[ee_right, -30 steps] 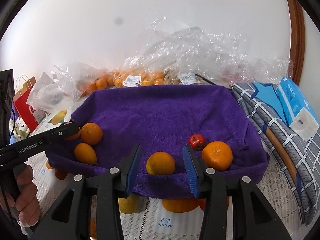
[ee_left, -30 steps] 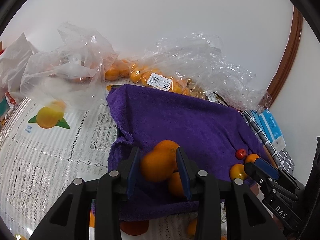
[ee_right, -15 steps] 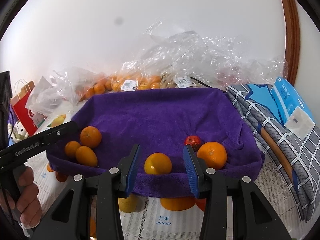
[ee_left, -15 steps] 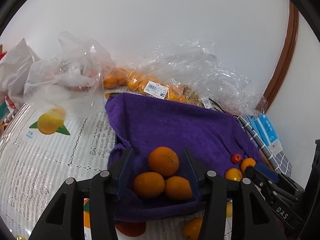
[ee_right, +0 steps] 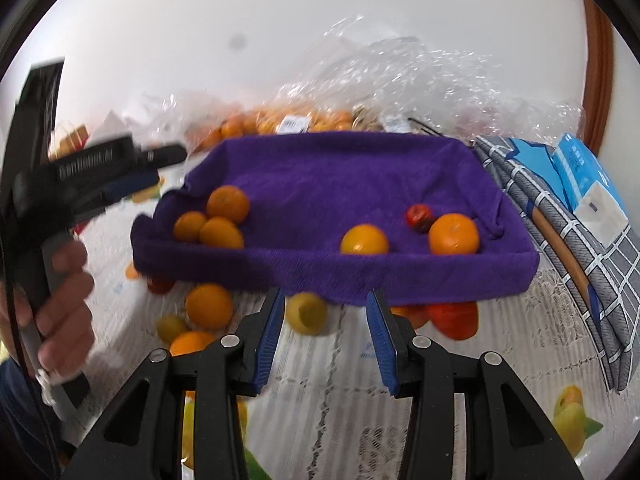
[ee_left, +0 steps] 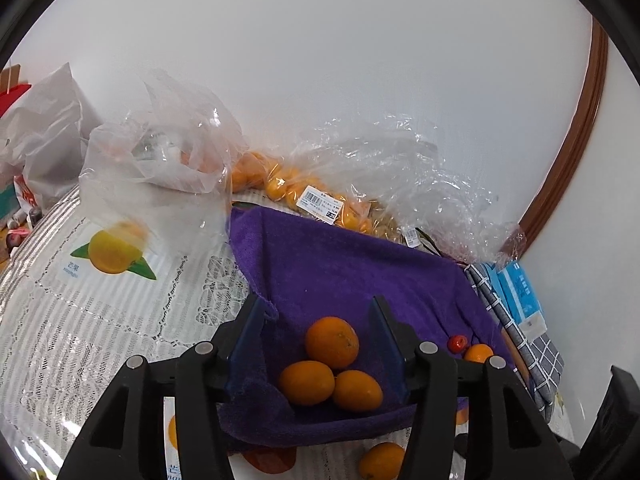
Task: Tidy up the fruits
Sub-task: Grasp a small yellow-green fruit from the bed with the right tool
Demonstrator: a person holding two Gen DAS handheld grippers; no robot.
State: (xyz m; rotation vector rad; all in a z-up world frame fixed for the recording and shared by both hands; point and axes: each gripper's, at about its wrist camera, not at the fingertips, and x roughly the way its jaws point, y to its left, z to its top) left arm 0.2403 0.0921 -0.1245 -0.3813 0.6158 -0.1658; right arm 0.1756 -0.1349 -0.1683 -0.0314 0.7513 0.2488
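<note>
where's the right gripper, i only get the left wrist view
Observer: The right gripper is open and empty, just in front of the near rim of the purple tray.
Operator: any fruit outside the tray there
Observer: Yes, loose on the table before that rim: at least an orange and a yellow fruit.
Operator: how many at the tray's right end
Observer: Three: a smaller orange, a bigger orange and a small red fruit.
</note>
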